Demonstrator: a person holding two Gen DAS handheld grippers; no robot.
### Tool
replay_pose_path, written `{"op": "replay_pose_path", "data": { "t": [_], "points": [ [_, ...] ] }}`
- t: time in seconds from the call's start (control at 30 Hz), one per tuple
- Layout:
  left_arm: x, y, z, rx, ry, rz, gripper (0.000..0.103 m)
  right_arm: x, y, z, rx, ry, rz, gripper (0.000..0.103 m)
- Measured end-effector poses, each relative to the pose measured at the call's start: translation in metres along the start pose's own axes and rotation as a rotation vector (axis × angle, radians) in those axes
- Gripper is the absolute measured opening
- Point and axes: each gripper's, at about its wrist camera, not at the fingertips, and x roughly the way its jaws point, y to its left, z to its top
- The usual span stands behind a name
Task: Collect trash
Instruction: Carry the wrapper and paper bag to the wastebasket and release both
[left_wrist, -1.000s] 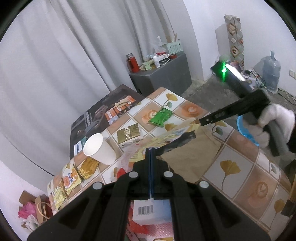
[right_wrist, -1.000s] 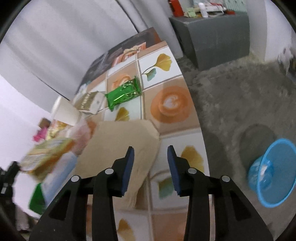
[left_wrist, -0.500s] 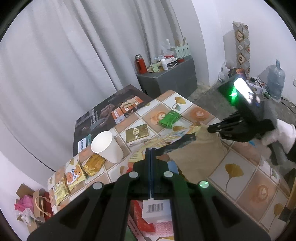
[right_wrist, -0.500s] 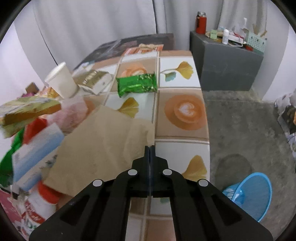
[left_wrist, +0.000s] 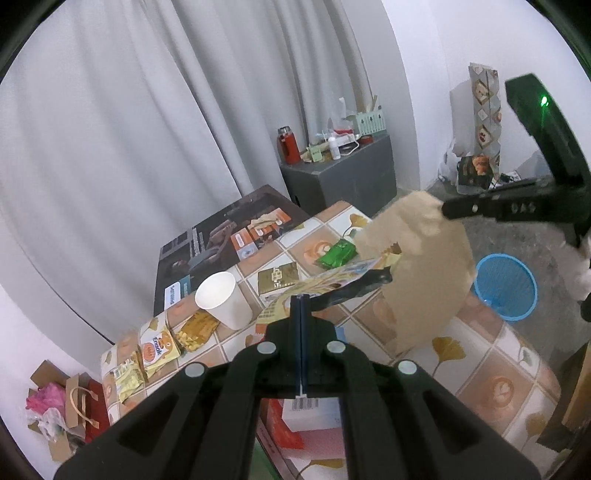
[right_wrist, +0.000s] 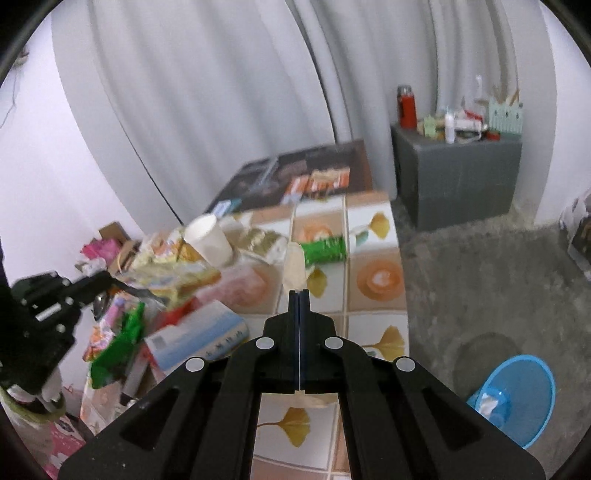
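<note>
My right gripper (right_wrist: 299, 292) is shut on a brown paper bag (left_wrist: 424, 266) and holds it up off the tiled table (left_wrist: 491, 354); it also shows in the left wrist view (left_wrist: 445, 211). In its own view only the bag's top edge (right_wrist: 294, 267) pokes out past the fingertips. My left gripper (left_wrist: 301, 297) is shut on a yellow snack wrapper (left_wrist: 332, 282), held above the table; it also shows in the right wrist view (right_wrist: 107, 281), with the wrapper (right_wrist: 177, 278). A blue trash basket (right_wrist: 517, 395) stands on the floor right of the table.
On the table lie a white paper cup (left_wrist: 223, 304), a green packet (left_wrist: 337, 254), a gold packet (left_wrist: 277, 277), yellow snack packs (left_wrist: 157, 349) and a blue-white box (right_wrist: 199, 332). A grey cabinet (left_wrist: 343, 177) stands behind. Paper bags (left_wrist: 70, 410) lie on the floor left.
My right gripper closed on the brown paper bag and lifted it off the table. The left gripper, still gripping the wrapper, rose and pulled back a little.
</note>
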Motion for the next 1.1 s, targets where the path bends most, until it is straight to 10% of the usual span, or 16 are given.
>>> {"op": "replay_pose_path", "data": {
  "t": [0.5,1.1],
  "points": [
    [-0.022,-0.080,0.037,0.068,-0.039,-0.151,0.000,-0.093,-0.075,-0.014,0.120,-0.120,-0.153,0.000],
    [0.062,-0.309,0.091,0.327,0.081,-0.466,0.000,-0.132,-0.263,-0.093,0.422,-0.077,-0.455,0.000]
  ]
}}
